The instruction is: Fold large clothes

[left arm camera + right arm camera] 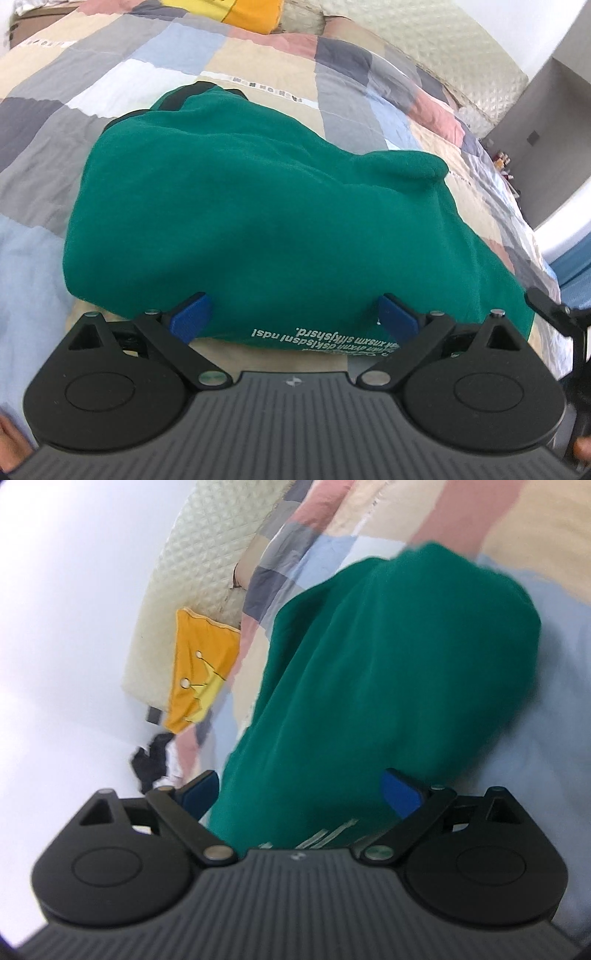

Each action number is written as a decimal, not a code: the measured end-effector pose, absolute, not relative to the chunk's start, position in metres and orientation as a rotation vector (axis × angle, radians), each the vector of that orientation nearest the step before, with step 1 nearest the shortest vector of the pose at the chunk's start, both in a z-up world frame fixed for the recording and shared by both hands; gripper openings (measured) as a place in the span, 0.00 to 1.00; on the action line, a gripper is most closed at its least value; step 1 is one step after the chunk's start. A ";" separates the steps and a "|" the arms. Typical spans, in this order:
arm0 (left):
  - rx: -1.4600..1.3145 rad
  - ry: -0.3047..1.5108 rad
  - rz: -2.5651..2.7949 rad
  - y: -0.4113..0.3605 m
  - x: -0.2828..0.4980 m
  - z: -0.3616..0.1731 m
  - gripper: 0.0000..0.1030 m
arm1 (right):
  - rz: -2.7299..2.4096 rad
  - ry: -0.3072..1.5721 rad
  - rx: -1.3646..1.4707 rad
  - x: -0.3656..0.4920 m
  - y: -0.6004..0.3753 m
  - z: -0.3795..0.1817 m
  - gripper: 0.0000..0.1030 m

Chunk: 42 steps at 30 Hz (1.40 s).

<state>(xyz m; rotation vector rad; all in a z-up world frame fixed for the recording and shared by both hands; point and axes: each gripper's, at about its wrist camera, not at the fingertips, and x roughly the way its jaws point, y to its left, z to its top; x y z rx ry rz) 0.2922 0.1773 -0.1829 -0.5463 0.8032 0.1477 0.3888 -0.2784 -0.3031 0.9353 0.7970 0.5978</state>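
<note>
Green fabric fills both views: a folded green garment (258, 221) lies bunched on the patchwork quilt (74, 110) of a bed, white printed lettering along its near edge. From the left wrist view, the left gripper (293, 314) stands wide, its blue pads (190, 317) flanking that near edge without pressing it. From the tilted, blurred right wrist view, the right gripper (301, 794) is spread wide too, the cloth lying loose between its pads. A yellow cushion (199, 672) rests against a cream quilted headboard (192, 572) beyond the garment.
</note>
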 end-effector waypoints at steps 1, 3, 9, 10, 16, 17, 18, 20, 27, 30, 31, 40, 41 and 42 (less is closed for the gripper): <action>-0.555 0.800 0.159 0.179 0.291 -0.181 0.96 | 0.605 0.797 0.944 0.386 -0.277 -0.304 0.95; -0.570 0.791 0.182 0.184 0.287 -0.178 0.96 | 0.605 0.800 0.943 0.385 -0.273 -0.306 0.94; -0.738 0.802 0.152 0.204 0.284 -0.178 0.96 | 0.622 0.861 1.003 0.395 -0.268 -0.316 0.95; -0.773 0.806 0.150 0.208 0.284 -0.180 0.96 | 0.628 0.864 0.995 0.394 -0.266 -0.318 0.95; -0.945 0.840 0.142 0.226 0.282 -0.199 0.96 | 0.647 0.919 1.023 0.397 -0.258 -0.329 0.94; -0.981 0.844 0.138 0.229 0.282 -0.203 0.96 | 0.650 0.919 1.030 0.397 -0.258 -0.330 0.94; -1.017 0.849 0.131 0.232 0.282 -0.209 0.96 | 0.647 0.921 1.038 0.398 -0.258 -0.331 0.94; -1.090 0.862 0.111 0.237 0.282 -0.219 0.96 | 0.632 0.928 1.059 0.400 -0.259 -0.335 0.94; -1.389 0.837 0.064 0.255 0.283 -0.259 0.96 | 0.566 0.987 1.190 0.403 -0.260 -0.354 0.95; -1.488 0.792 0.079 0.264 0.282 -0.271 0.96 | 0.540 0.949 1.250 0.403 -0.264 -0.358 0.94; -1.510 0.775 0.091 0.267 0.281 -0.273 0.96 | 0.525 0.939 1.264 0.403 -0.265 -0.358 0.94; -1.589 0.691 0.148 0.275 0.292 -0.278 0.96 | 0.420 0.843 1.330 0.397 -0.273 -0.360 0.95; -1.578 0.691 0.156 0.273 0.294 -0.277 0.96 | 0.404 0.823 1.334 0.396 -0.276 -0.359 0.95; -1.564 0.691 0.165 0.273 0.295 -0.276 0.96 | 0.388 0.806 1.336 0.395 -0.278 -0.358 0.95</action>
